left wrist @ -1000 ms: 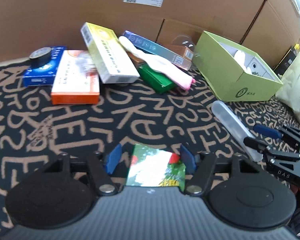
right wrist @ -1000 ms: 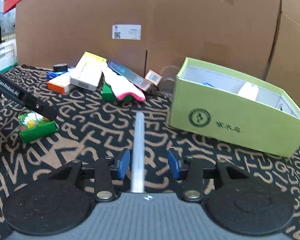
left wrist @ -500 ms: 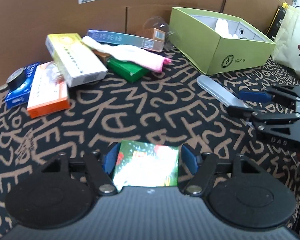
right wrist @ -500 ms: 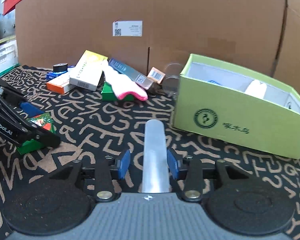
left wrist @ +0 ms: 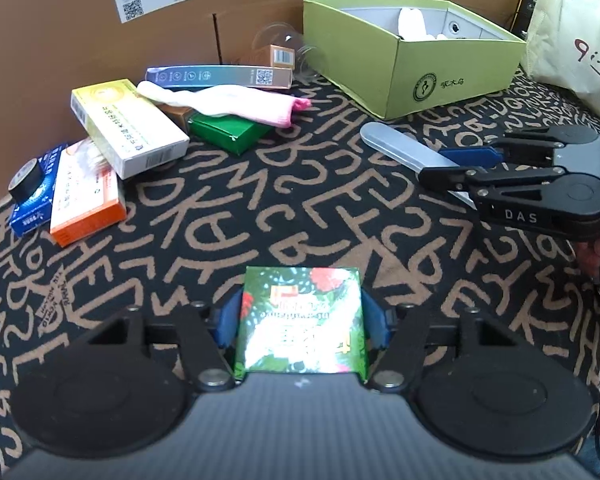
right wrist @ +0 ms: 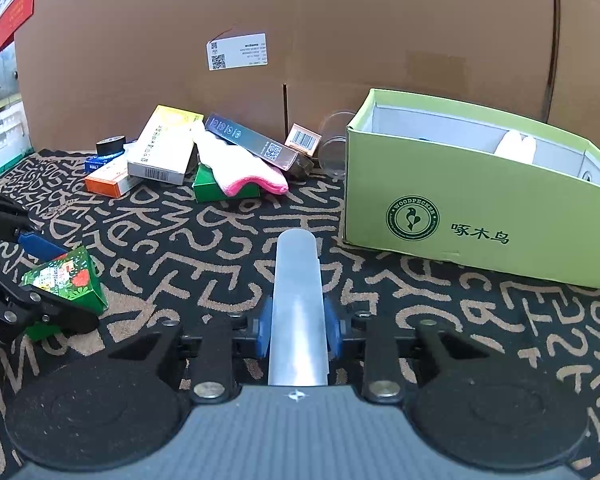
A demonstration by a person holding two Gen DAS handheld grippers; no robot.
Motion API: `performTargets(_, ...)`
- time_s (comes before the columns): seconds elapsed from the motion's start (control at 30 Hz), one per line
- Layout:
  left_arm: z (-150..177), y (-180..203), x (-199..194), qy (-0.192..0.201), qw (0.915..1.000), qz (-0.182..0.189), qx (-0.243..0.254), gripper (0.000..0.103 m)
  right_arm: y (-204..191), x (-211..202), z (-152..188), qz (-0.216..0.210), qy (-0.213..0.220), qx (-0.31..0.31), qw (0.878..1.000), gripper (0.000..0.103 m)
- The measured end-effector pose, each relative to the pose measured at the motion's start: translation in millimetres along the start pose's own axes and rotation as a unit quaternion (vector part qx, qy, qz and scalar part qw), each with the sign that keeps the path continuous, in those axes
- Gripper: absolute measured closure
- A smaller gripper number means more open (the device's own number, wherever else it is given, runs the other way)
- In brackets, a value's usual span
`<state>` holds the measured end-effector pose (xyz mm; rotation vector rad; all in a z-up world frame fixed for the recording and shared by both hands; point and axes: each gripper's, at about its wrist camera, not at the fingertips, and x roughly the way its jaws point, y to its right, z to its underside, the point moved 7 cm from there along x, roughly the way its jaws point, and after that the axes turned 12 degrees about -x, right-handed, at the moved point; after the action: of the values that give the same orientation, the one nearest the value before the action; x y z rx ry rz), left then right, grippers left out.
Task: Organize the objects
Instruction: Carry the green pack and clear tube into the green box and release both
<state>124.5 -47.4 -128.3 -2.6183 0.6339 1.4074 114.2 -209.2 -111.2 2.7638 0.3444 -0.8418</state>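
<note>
My left gripper (left wrist: pixel 300 322) has a small green flowered box (left wrist: pixel 302 304) between its blue pads; its jaws are closing and both pads press the box's sides. In the right wrist view that box (right wrist: pixel 70 280) sits tilted above the patterned carpet. My right gripper (right wrist: pixel 298 332) is closing its jaws on a long translucent case (right wrist: pixel 298 280), and both pads touch its sides. The left wrist view shows the case (left wrist: pixel 396 146) sticking out of the right gripper (left wrist: pixel 450 168) toward the lime-green box (left wrist: pixel 420 80), which stands open with white items inside.
Against the cardboard wall lies a pile: a yellow-white box (left wrist: pixel 128 124), an orange box (left wrist: pixel 84 196), a tape roll (left wrist: pixel 24 180), a pink-white sock (left wrist: pixel 228 102), a green box (left wrist: pixel 228 130) and a long blue box (left wrist: pixel 220 77). A white bag (left wrist: pixel 576 40) stands at the right.
The left gripper has swung and rolled, so the lime box now lies further left in its view. The right jaws have narrowed onto the case, which now shows its broad side.
</note>
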Motion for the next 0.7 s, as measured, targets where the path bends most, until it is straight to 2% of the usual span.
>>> performTargets(0.17,-11,-5,-6,0.012,0.9995,-0.001,-0.030,0.042,-1,-13,0,-0.002,0.013,0.004,1.000,0.072)
performTargets(0.4,-54,5,-24,0.054,0.9982,-0.002,-0.027,0.042,16,-48,-22,0.007,0.067,0.013,0.998,0.072)
performTargets(0.57,-99,34,-36,0.089,0.9948,0.036,-0.036,0.042,47,-73,-41,0.031,0.102,0.021,0.994,0.072)
performTargets(0.7,-135,72,-40,0.115,0.9910,0.064,-0.025,0.042,81,-84,-53,0.072,0.115,0.017,0.991,0.072)
